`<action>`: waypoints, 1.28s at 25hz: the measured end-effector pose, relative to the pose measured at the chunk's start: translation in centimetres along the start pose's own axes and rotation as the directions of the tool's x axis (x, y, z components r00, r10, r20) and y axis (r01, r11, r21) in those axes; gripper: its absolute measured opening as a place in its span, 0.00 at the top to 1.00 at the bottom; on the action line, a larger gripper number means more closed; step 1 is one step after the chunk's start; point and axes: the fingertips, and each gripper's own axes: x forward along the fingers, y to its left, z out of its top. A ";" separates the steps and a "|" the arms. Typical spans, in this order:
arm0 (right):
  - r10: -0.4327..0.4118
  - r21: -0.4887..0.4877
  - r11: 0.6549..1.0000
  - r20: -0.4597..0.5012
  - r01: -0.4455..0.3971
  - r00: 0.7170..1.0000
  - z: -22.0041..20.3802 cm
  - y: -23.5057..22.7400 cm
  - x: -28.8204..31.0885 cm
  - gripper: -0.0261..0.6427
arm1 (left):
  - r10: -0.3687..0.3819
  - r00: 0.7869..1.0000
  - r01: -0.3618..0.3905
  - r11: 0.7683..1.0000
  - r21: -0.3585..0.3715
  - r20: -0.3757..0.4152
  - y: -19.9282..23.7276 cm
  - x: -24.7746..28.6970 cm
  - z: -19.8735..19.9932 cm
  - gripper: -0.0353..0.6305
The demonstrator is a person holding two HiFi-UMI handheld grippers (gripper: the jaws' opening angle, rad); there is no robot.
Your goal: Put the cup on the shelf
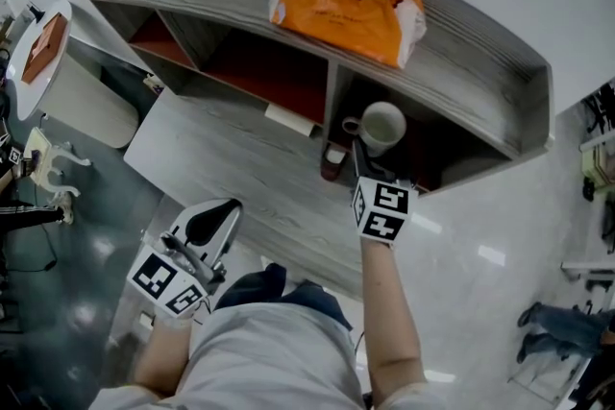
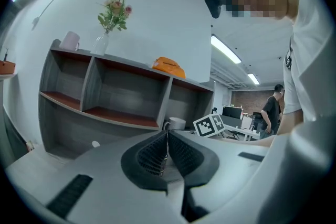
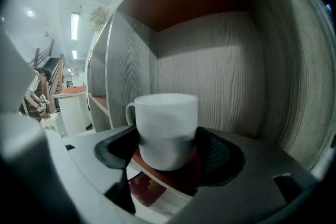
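Right gripper view: cup (image 3: 167, 123) in tool (image 3: 169, 150) (upright)

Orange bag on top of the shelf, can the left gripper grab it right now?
Probably not yet. The left gripper hangs low by the person's waist, away from the shelf, jaws shut. Nothing covers the orange bag on top, so the way looks free if it lifts and opens.
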 end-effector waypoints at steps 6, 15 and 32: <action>-0.050 -0.023 0.999 -0.028 0.049 0.998 0.2 -0.3 1.2 0.43 | 0.000 1.000 0.000 1.000 -0.008 -0.007 0.6 0.1 -0.3 0.91; -0.111 -0.039 0.994 -0.140 0.106 0.984 -0.8 -0.1 2.1 0.43 | -0.020 1.000 0.020 1.000 -0.011 -0.021 0.7 0.4 -0.7 0.91; 0.055 0.120 0.991 0.021 -0.058 0.998 1.5 2.0 -6.5 0.44 | -0.192 0.981 0.192 0.981 0.004 -0.009 -1.8 4.8 0.8 0.91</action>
